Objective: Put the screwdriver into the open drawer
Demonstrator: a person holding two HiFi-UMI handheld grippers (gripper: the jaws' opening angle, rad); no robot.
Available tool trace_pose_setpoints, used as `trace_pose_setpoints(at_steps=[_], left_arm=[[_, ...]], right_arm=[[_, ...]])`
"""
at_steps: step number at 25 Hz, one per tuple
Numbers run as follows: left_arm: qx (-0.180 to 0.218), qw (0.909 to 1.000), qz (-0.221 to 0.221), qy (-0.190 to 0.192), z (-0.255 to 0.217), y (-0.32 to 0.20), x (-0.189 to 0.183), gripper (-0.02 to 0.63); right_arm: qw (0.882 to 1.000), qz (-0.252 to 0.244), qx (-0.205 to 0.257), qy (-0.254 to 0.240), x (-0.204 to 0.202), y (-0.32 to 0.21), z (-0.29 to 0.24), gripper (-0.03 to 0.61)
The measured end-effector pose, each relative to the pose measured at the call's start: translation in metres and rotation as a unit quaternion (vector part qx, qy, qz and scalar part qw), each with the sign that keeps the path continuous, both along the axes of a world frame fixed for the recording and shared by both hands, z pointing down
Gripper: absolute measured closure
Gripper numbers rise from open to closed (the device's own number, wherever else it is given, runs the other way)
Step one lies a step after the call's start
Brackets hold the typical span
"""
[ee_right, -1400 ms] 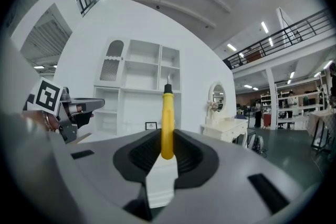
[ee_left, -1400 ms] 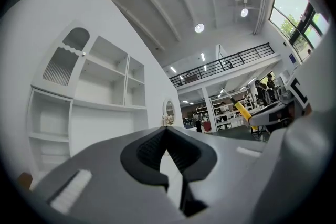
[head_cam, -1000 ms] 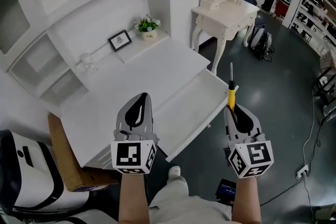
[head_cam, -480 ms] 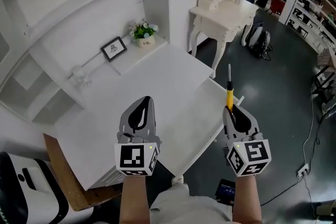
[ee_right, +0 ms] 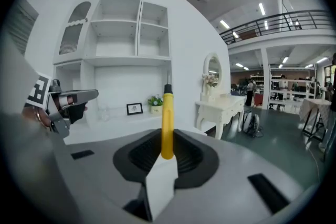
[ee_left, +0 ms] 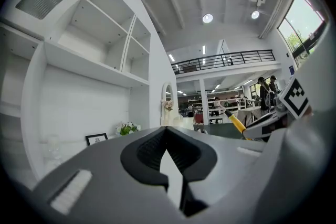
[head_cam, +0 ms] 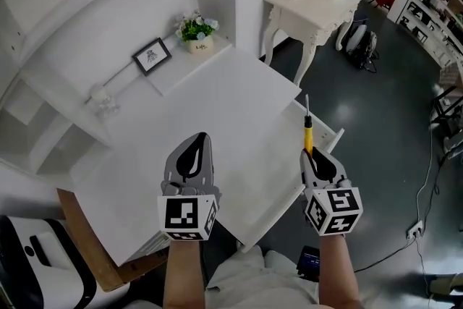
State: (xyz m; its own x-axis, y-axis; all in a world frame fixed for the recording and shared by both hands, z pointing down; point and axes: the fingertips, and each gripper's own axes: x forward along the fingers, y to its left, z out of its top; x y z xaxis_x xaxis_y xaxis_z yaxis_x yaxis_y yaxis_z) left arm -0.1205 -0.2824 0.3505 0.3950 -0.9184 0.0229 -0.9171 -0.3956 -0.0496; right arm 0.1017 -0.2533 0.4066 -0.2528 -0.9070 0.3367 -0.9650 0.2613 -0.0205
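Note:
A yellow-handled screwdriver (head_cam: 307, 132) sticks forward out of my right gripper (head_cam: 309, 153), which is shut on its handle. Its metal shaft points away from me, above the far right corner of the open white drawer (head_cam: 278, 188) that is pulled out under the white desk (head_cam: 217, 105). In the right gripper view the handle (ee_right: 167, 118) rises from between the jaws of the right gripper (ee_right: 167, 152). My left gripper (head_cam: 197, 135) hovers over the desk top, shut and empty. The left gripper view shows the left gripper (ee_left: 168, 131) with its jaws together and the screwdriver (ee_left: 236, 122) off to the right.
A framed picture (head_cam: 150, 54), a small flower pot (head_cam: 197, 32) and a glass ornament (head_cam: 101, 99) stand on the raised shelf behind the desk. A white dressing table (head_cam: 307, 7) stands at the back right, with a backpack (head_cam: 362, 47) beside it. A brown board (head_cam: 87, 242) leans at lower left.
Both grippers have moved forward and lower over the desk. The right gripper, still shut on the screwdriver, has come in over the open drawer's right end.

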Motion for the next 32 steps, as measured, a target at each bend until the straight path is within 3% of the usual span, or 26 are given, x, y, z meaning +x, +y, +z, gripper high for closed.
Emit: trace_pose_setpoints(at_steps=[10, 20, 32], left_arm=[[-0.045, 0.999, 0.0, -0.001, 0.041, 0.002, 0.0, 0.604], [-0.084, 0.9963, -0.018, -0.004, 0.072, 0.005, 0.006, 0.604], [-0.103, 0.9941, -0.032, -0.013, 0.086, -0.01, 0.012, 0.604]], right_arm=[[0.996, -0.001, -0.093, -0.007, -0.012, 0.005, 0.075, 0.505], [0.984, -0.012, -0.176, -0.02, -0.015, 0.016, 0.129, 0.505], [0.952, 0.001, -0.302, -0.038, -0.014, 0.011, 0.189, 0.505]])
